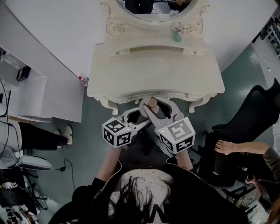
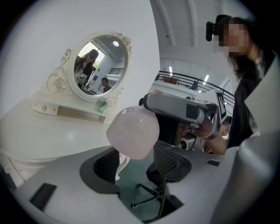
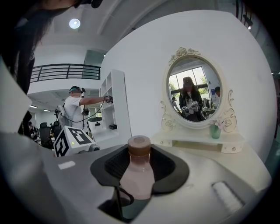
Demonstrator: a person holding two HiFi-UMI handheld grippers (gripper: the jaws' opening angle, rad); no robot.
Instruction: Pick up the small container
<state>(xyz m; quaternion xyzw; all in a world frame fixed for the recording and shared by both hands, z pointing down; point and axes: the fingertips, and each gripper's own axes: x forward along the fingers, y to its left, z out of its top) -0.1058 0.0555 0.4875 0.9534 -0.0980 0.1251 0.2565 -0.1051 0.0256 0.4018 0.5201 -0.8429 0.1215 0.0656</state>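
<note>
The small container [image 1: 152, 104] is a pale pink bottle with a brown cap, held in the air just in front of the vanity table's front edge. My right gripper [image 1: 154, 108] is shut on it. In the right gripper view the bottle [image 3: 138, 173] stands upright between the black pads [image 3: 171, 168], cap on top. My left gripper [image 1: 139, 115] sits close to its left, jaws open. In the left gripper view the bottle's rounded bottom [image 2: 133, 131] hangs above the gap of the left gripper [image 2: 138, 165], touching neither pad, with the right gripper's body [image 2: 183, 109] behind it.
A cream vanity table [image 1: 153, 72] with an oval mirror [image 1: 153, 13] and a small green vase [image 1: 177, 35] stands ahead. A white shelf unit [image 1: 26, 92] is at the left. A black office chair [image 1: 253, 118] and another person's hand [image 1: 225, 146] are at the right.
</note>
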